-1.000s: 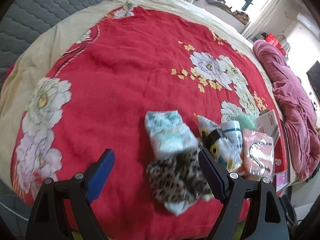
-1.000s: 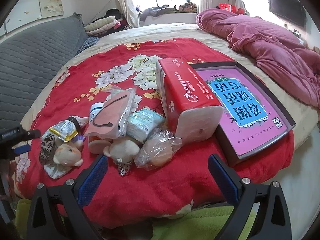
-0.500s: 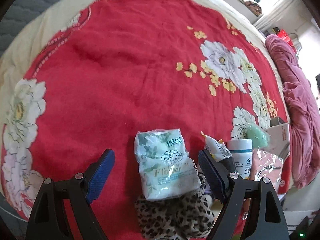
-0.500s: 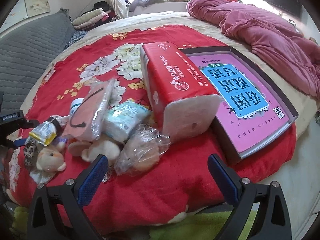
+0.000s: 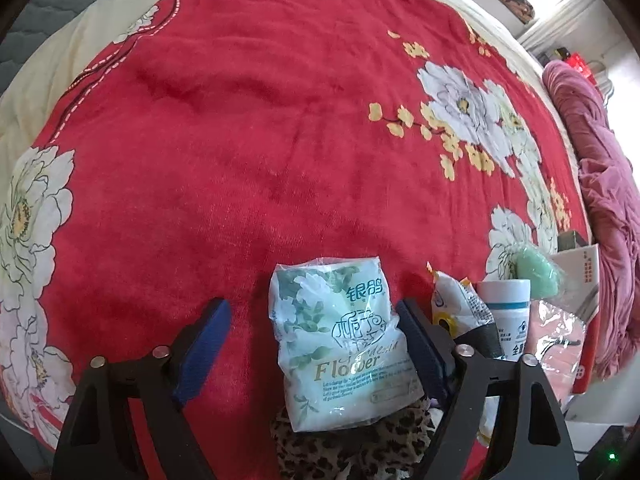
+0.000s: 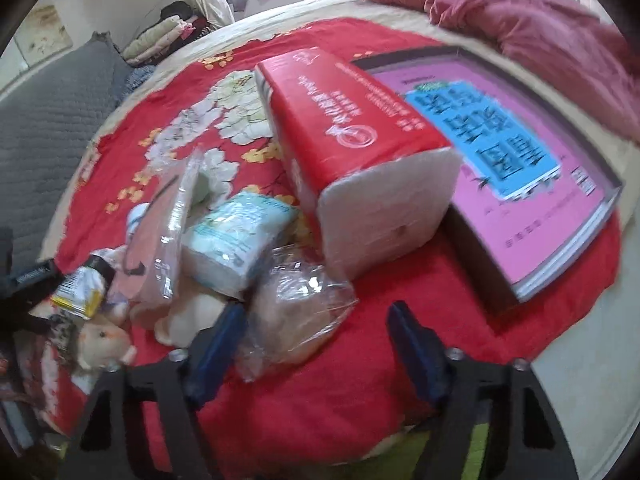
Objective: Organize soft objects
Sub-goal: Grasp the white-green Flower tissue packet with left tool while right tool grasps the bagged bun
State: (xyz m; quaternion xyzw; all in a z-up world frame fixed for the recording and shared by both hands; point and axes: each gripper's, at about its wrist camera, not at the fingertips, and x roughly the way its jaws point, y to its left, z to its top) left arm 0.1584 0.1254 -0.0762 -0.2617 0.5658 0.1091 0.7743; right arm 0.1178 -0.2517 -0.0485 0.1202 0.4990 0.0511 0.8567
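Left of the red tissue brick [image 5: 586, 280], beyond a white bottle [image 5: 506, 312] and some snack bags, on the red flowered blanket [image 5: 240, 140]: flower-print tissue pack [image 5: 344, 352]. Long axis from near to far in the left wrist view, leaning a little; print upright, top end pointing away from the camera, near end lying on a leopard-print cloth [image 5: 360, 444].

Left claw [image 5: 312, 308] pointing steeply down over this pack, fingers wide apart and closing. Pack between them, far from the brick-side? No: just touching the finger on the brick's side, with bare blanket between it and the other finger. Not clamped.

Just in front of the brick's white end, in the right wrist view: clear-wrapped soft bundle [image 6: 300, 312], long axis slanting from the near left up toward that white end. Right claw [image 6: 316, 312] around it, fingers apart and closing; bundle against the finger farther from the brick, clear of the other. Not gripped.

Shown only by the right wrist view: whole length of the brick [image 6: 348, 120], long axis running away from the camera; a purple book box [image 6: 520, 184] flat beside it on the right; a small plush toy [image 6: 102, 338] far to its left; a pink quilt [image 6: 500, 8] behind. View blurred.

Shown only by the left wrist view: print on the flower pack and the wide bare blanket beyond it. Flower pack not to be made out in the right wrist view.
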